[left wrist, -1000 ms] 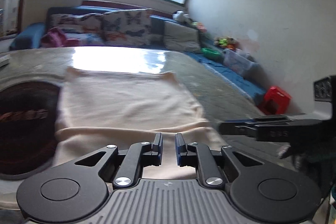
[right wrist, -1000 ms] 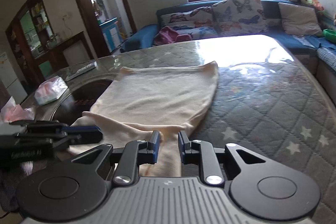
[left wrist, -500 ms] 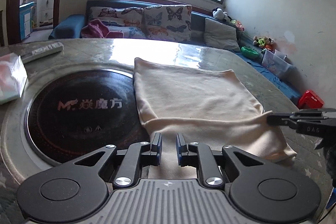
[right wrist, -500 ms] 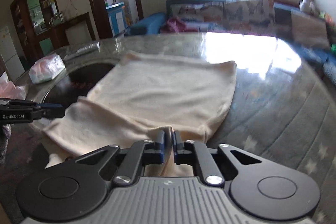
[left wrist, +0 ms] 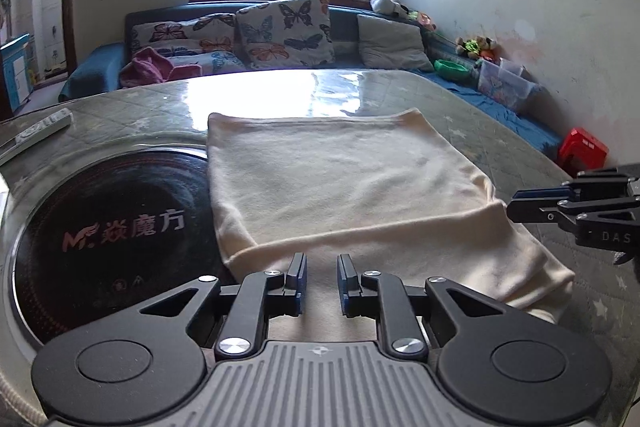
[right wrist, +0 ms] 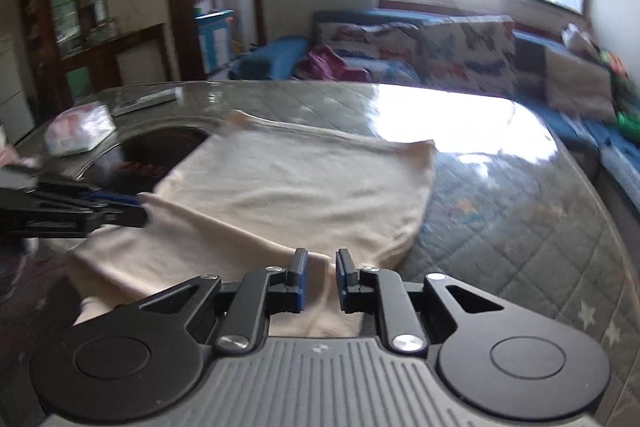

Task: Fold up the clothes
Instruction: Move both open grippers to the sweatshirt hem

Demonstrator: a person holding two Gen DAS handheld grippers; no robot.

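A cream cloth (left wrist: 340, 179) lies flat on the table, its near part folded over into a doubled strip along the front. My left gripper (left wrist: 322, 279) hovers over that strip near its left end. A narrow gap shows between the fingers, with cloth beneath them and nothing pinched. My right gripper (right wrist: 321, 277) sits over the strip's right end on the cloth (right wrist: 304, 183), jaws slightly apart and holding nothing. Each gripper shows in the other's view: the right gripper (left wrist: 514, 205) at the cloth's right edge, and the left gripper (right wrist: 142, 209), blurred, at its left edge.
The table (left wrist: 500, 123) has a quilted cover under glass. A black round cooktop (left wrist: 112, 227) lies left of the cloth, with a remote (left wrist: 40, 131) and a tissue pack (right wrist: 78, 129) beyond it. A sofa with cushions (left wrist: 280, 31) stands behind, and a red stool (left wrist: 582, 149) at the right.
Half a second ago the right gripper was pinched on the cloth's folded edge; its jaws now stand apart. The left wrist view has swung so the cloth is centred.
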